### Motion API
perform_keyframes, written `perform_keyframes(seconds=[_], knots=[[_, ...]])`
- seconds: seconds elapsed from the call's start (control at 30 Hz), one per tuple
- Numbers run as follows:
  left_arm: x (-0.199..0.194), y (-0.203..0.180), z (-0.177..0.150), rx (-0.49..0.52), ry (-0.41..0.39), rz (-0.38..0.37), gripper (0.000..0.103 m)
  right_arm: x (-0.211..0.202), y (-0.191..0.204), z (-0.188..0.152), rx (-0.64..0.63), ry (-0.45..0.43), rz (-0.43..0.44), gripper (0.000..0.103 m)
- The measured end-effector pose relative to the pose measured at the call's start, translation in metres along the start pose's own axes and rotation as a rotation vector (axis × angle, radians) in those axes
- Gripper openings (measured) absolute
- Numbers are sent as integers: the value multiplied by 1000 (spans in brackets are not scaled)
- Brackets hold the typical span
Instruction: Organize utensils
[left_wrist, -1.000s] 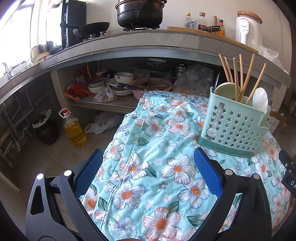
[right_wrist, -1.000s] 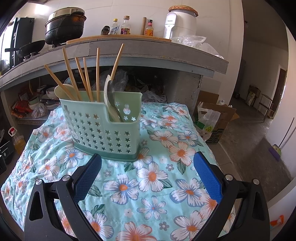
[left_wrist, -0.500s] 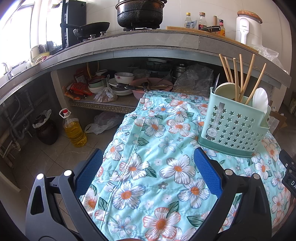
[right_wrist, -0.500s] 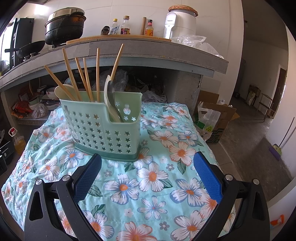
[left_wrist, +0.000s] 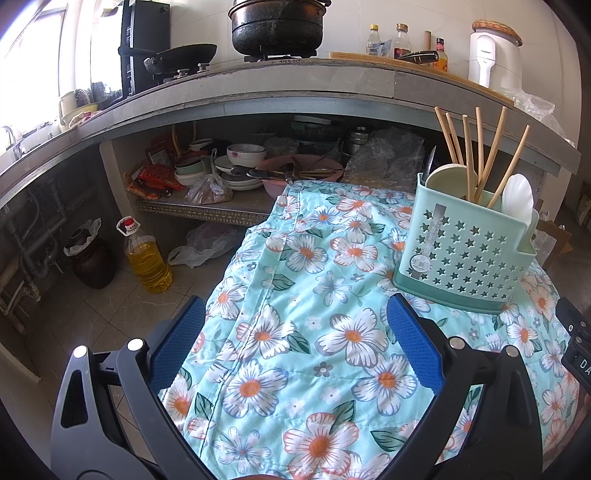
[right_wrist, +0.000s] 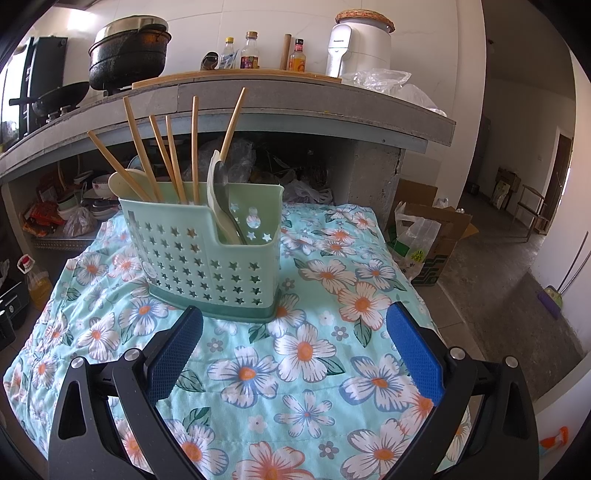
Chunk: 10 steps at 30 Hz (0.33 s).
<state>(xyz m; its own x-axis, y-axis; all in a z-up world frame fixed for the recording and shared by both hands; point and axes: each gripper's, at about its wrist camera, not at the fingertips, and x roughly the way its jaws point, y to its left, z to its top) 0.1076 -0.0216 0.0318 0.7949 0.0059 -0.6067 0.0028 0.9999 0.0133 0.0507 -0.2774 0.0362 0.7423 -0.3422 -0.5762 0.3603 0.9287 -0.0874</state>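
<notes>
left view: oil bottle (left_wrist: 147, 258) — right view: cardboard box (right_wrist: 439, 236) | holder (right_wrist: 207, 251) in both

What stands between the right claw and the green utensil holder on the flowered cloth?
Nothing visible. In the right wrist view only bare flowered cloth lies between the open right claw and the utensil holder. The chopsticks and spoons already stand inside it.
</notes>
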Motion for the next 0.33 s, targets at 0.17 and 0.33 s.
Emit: perform_keyframes(seconds=[0.17,0.33], knots=[[1,-2,-2,3,3,-5,95,-1,0,0,1,1,0,97],[1,-2,-1,3,3,-6,95,-1,0,0,2,0,0,97]])
